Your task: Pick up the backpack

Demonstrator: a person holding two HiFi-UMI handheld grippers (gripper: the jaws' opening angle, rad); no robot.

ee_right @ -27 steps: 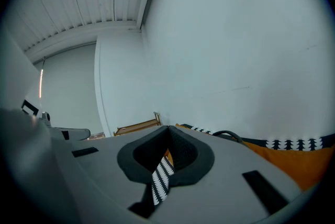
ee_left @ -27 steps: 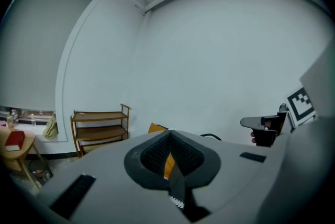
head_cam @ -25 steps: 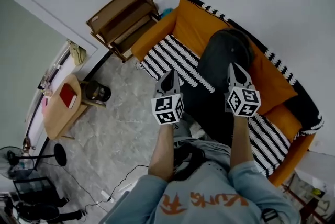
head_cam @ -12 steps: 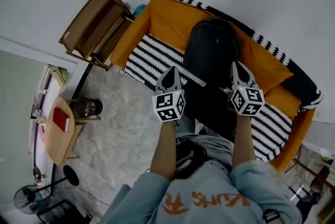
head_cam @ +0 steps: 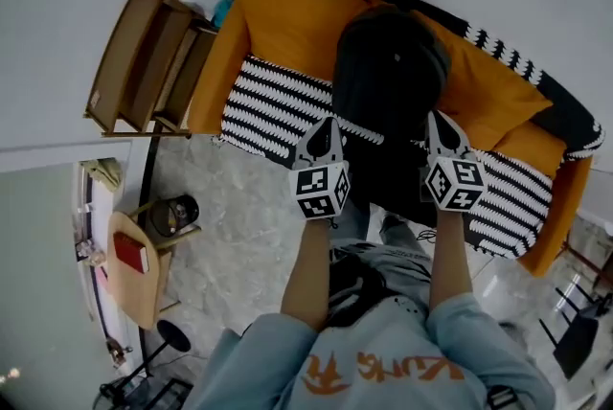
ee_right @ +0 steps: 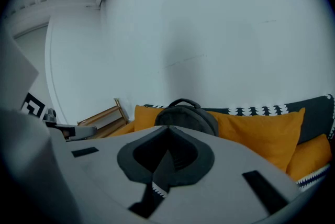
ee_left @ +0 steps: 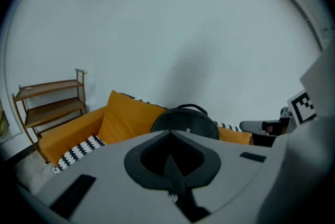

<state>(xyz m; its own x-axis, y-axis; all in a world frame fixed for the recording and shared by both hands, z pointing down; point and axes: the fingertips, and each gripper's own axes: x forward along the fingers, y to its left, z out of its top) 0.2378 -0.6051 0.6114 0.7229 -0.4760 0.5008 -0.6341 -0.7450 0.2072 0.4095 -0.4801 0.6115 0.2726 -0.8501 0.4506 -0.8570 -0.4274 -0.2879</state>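
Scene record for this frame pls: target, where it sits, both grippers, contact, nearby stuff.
target: black backpack
location: upright on orange sofa, against its back cushions
left gripper: shut, empty
right gripper: shut, empty
contact: none; backpack sits ahead of both grippers
nearby: wooden shelf beside the sofa; small table with red book

The backpack (head_cam: 388, 63) stands on the sofa (head_cam: 278, 20), against its back cushions, about midway along the seat. A throw (head_cam: 268, 106) lies over the seat on either side of it. A wooden shelf rack (head_cam: 144, 54) stands just beside the sofa's left end. Nearer the person, at the left, a side table (head_cam: 146, 291) bears a book (head_cam: 129, 252). The left gripper (head_cam: 328, 121) and the right gripper (head_cam: 434, 116) hang side by side before the backpack.
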